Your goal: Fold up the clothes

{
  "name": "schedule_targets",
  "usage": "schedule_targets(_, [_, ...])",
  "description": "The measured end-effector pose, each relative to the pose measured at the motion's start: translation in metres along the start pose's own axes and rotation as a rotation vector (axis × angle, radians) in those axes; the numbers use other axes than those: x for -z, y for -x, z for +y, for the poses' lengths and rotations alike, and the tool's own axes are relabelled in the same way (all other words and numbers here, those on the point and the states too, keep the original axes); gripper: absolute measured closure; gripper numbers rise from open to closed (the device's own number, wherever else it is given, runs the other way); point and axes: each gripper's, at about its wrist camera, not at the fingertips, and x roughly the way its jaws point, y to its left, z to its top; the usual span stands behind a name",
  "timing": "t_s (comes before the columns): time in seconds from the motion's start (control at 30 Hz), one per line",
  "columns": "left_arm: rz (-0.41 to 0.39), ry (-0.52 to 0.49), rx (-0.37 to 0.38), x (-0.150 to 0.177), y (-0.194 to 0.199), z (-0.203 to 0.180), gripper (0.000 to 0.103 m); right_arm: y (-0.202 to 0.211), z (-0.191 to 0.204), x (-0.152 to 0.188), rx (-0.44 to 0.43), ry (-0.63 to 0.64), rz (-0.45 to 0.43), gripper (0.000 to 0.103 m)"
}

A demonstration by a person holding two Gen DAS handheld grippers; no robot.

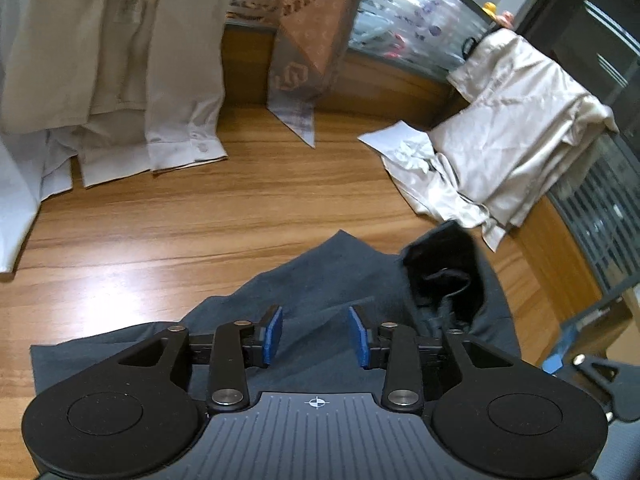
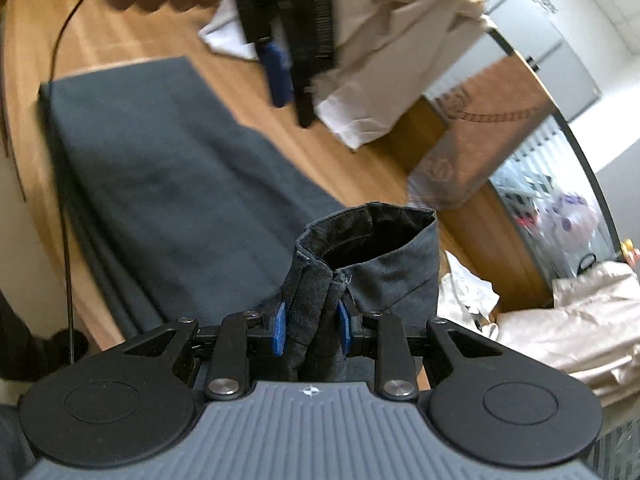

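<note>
Trousers point(image 2: 168, 184) of dark grey cloth lie long across the wooden tabletop point(image 1: 168, 216), and I judge the fold to be partway: in the right wrist view the main length lies flat and smooth, with several layered edges showing along its near side, while one end is lifted off the wood. That raised end looks like the waistband point(image 2: 372, 248), its dark lining open like a cuff. It has yet to be laid onto the flat part, and the final shape is not reached as far as I can see.

My right gripper point(image 2: 310, 326) is closed narrow on that end, the blue pads pressing a thick bunch of the grey cloth from both sides. My left gripper point(image 1: 316, 334) stands moderately apart, with nothing between its pads; it hovers over the same dark cloth, and I cannot tell whether it touches it. Just beyond it the lifted waistband shows as a dark, blurred bundle.

Other clothes sit around the work: a pale shirt point(image 1: 120, 80) hangs at the far left, a patterned brown scarf point(image 1: 308, 52) hangs at the back, and a stack of shiny cream cloth point(image 1: 516, 132) rests at the right.
</note>
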Motion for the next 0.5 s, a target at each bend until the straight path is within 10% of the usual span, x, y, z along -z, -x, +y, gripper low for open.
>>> schedule_targets(0.5, [0.051,-0.191,0.185,-0.033,-0.063,-0.090,0.054,-0.017,0.043,0.015,-0.035,0.038,-0.032,0.064])
